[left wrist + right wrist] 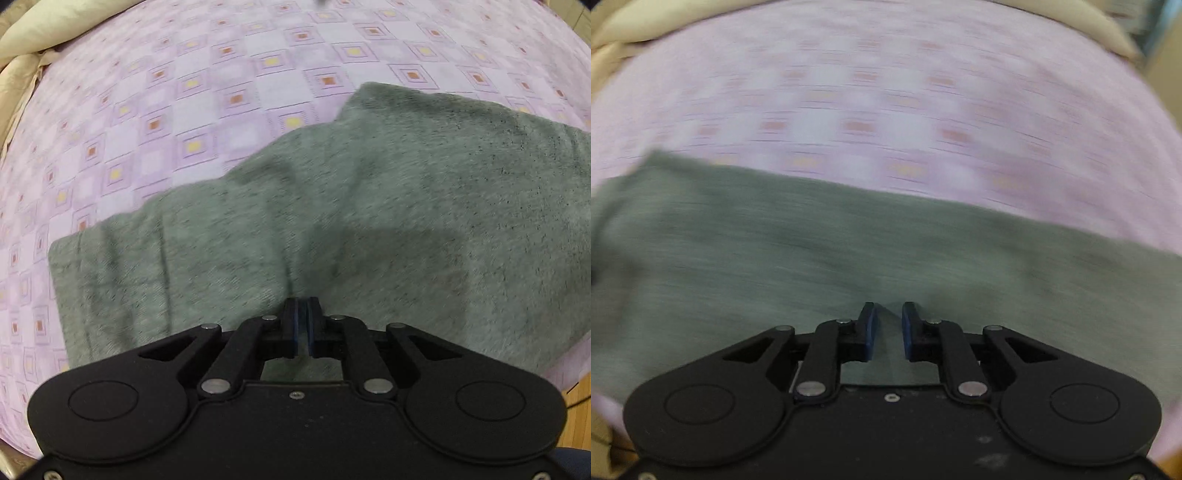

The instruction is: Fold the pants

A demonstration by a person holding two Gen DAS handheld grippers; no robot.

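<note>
Left wrist view first: the green pants (332, 206) lie spread on the bed (155, 122), over its pink checked sheet, running from the sheet's near-left part up toward the far right. A cream pillow (48, 26) sits at the bed's far-left corner, well apart from the pants. The left claw (302, 314) points steeply down at the near edge of the pants. Its blue-padded fingers stand almost together, and a thin fold of green cloth appears to be pinched between them, with creases in the fabric running up from that spot.

Right wrist view: this picture is heavily smeared sideways. The pants (849, 251) fill the near half of the bed (886, 103), the sheet bare beyond them. The right claw (888, 317) also points down at the near edge, fingers set a little apart, a raised peak of cloth standing in the narrow gap. Whether the pads actually press on it I cannot tell through the blur.

I judge the step in hand to be taking hold of the near edge with both claws, ready for a fold. Next, the right grip wants to be made sure. Then both ends should lift together and carry across the pants evenly, so the layer lands flat and square on the half lying on the bed.
</note>
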